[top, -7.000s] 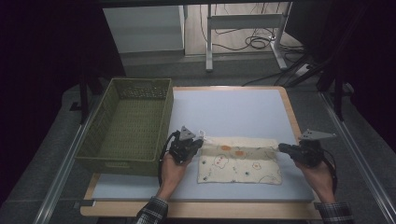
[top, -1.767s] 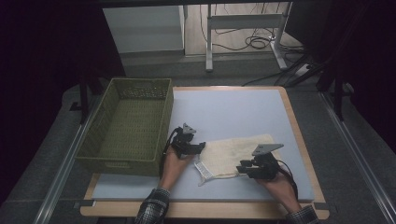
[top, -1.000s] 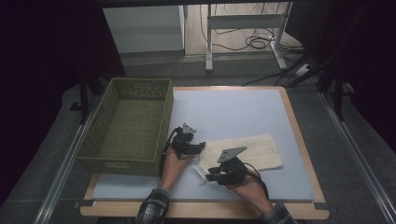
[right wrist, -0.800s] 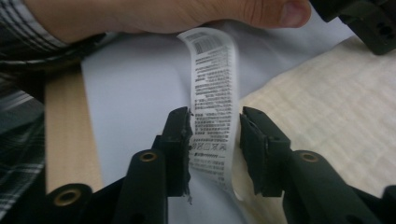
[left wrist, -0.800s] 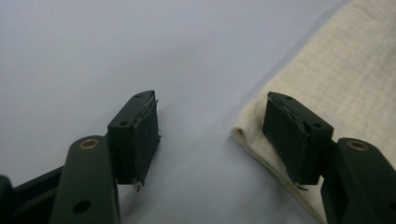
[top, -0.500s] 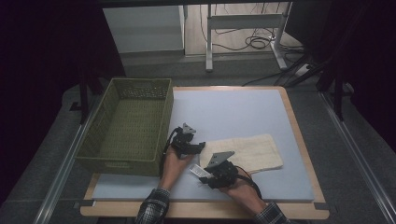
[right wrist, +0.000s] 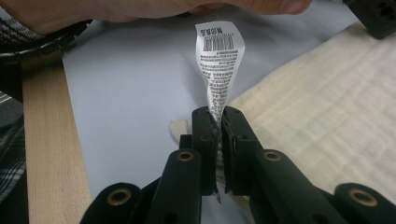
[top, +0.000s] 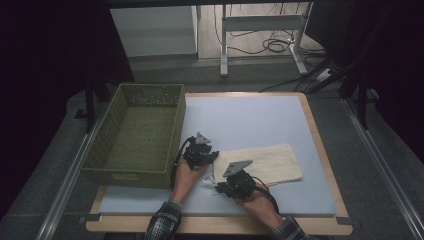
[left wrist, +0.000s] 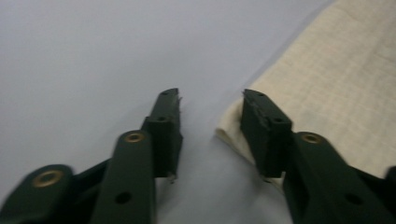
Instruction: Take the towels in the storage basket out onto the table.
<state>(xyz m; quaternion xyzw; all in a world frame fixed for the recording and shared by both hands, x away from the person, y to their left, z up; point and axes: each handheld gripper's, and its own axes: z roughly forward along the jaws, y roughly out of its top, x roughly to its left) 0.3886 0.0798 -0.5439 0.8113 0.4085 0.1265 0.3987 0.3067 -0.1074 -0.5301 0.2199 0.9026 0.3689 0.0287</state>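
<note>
A cream cloth (top: 272,161) lies folded on the pale blue table (top: 250,120), its left end near both hands. My right gripper (right wrist: 218,114) is shut on the cloth's white printed label (right wrist: 219,60), which curls up out of the jaws; they have just been closing. In the high view that right gripper (top: 220,187) sits at the cloth's front left corner. My left gripper (left wrist: 210,100) is open at the cloth's (left wrist: 336,79) corner, which lies just inside its right jaw; its jaws have just been closing. From above, the left gripper (top: 214,155) rests right beside the basket.
A green woven basket (top: 145,89) stands empty on the table's left side, close to the left hand. The table's wooden front edge (right wrist: 51,140) runs just behind the right gripper. Desk legs and cables lie on the floor beyond the table.
The right gripper has travelled left from the cloth's right end to its left end, folding the cloth over on itself. The left hand has stayed put.
</note>
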